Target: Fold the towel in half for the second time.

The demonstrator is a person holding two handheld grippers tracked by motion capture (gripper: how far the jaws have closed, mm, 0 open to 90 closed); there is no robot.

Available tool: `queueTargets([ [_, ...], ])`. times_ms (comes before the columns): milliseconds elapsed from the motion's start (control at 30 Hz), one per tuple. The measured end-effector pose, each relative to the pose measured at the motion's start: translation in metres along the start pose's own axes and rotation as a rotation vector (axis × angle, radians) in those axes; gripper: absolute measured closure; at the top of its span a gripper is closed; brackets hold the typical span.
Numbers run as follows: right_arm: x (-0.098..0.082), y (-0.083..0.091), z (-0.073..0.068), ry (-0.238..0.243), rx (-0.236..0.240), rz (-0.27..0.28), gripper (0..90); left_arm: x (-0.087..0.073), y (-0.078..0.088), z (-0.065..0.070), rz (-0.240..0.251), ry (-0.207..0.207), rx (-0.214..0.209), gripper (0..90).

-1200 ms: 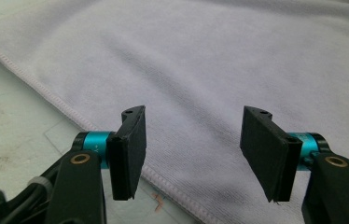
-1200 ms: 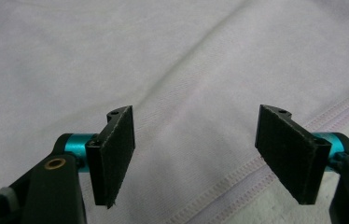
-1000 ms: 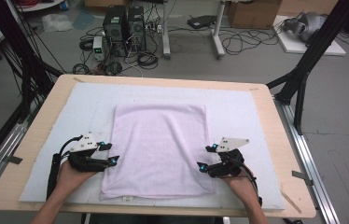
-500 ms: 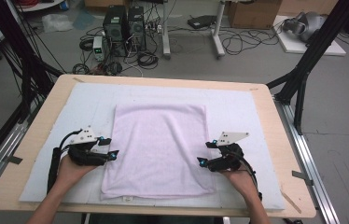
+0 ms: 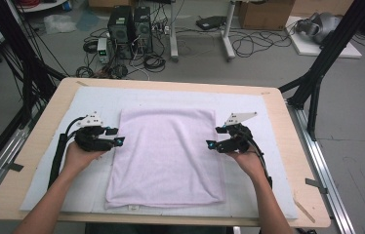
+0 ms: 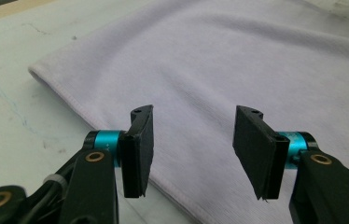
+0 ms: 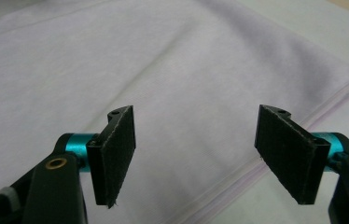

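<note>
Now the lilac towel (image 5: 166, 156) lies flat between both grippers; left gripper (image 5: 118, 141) fingers, just narrowing, and right gripper (image 5: 211, 145) fingers gape empty over its side edges.

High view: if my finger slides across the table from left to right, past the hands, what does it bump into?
Bare wooden table edge → left black tongs → flat pale lilac towel → right black tongs → white table cover.
</note>
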State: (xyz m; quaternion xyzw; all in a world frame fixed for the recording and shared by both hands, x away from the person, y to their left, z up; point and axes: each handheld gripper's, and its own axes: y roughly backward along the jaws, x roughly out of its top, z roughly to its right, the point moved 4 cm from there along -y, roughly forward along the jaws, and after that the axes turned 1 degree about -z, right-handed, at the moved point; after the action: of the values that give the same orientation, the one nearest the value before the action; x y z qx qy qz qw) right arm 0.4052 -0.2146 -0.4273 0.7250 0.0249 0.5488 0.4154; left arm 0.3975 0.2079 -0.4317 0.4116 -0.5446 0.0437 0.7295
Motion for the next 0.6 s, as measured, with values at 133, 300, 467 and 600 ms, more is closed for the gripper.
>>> queueTargets([
  [133, 0.015, -0.004, 0.018, 0.004, -0.025, -0.031, 29.3, 0.018, -0.004, -0.015, -0.008, 0.017, 0.010, 50.5],
  [300, 0.038, -0.005, 0.043, -0.001, -0.047, -0.034, 31.3, 0.045, -0.010, -0.037, -0.033, 0.007, 0.043, 51.9],
  [467, 0.048, -0.014, 0.070, -0.029, -0.090, -0.043, 31.3, 0.053, -0.022, -0.061, -0.029, 0.054, 0.094, 51.9],
  [600, 0.039, -0.025, 0.082, -0.062, -0.108, -0.059, 31.0, 0.040, -0.033, -0.076, -0.053, 0.123, 0.106, 52.3],
])
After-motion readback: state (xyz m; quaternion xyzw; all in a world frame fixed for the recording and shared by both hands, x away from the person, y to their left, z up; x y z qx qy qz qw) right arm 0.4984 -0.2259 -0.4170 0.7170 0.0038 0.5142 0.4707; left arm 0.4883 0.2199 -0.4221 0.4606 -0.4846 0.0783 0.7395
